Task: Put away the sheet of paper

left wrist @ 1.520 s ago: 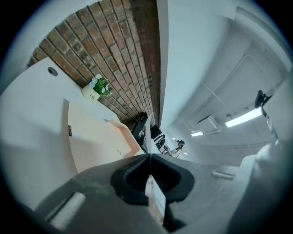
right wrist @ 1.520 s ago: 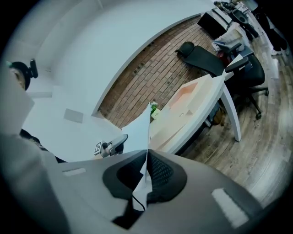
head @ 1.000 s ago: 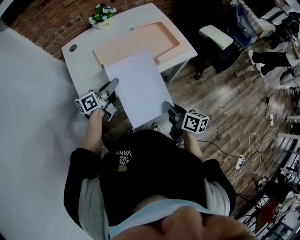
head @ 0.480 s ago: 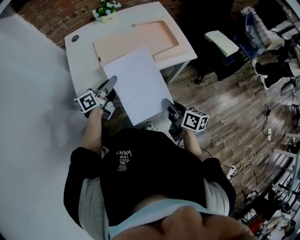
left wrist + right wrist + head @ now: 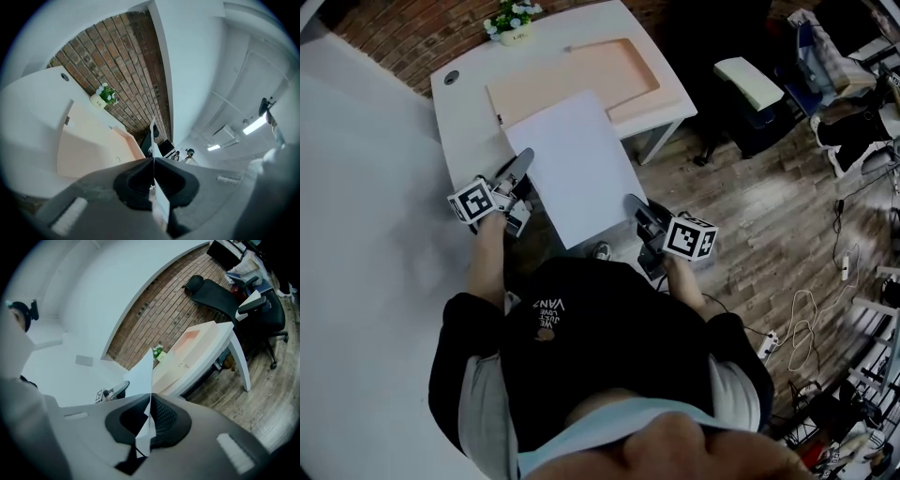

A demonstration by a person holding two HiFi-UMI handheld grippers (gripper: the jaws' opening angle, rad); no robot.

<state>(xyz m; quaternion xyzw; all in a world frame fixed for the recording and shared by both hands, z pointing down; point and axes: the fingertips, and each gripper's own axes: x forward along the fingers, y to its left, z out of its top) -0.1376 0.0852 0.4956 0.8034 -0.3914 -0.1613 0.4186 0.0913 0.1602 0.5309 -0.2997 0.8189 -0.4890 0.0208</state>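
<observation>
A white sheet of paper (image 5: 572, 169) is held out flat at the centre of the head view, its far part over the near edge of the white table (image 5: 461, 131) at the upper left. The left gripper (image 5: 523, 165) pinches the sheet's left edge, jaws pressed together on it. The right gripper (image 5: 632, 202) pinches the lower right edge the same way. A peach-coloured tray (image 5: 581, 75) lies on the table beyond the sheet, and a small flower pot (image 5: 512, 21) stands at the table's far edge.

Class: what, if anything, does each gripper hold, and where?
Both hold the sheet of paper: left gripper pinches its left edge, right gripper its right edge.
</observation>
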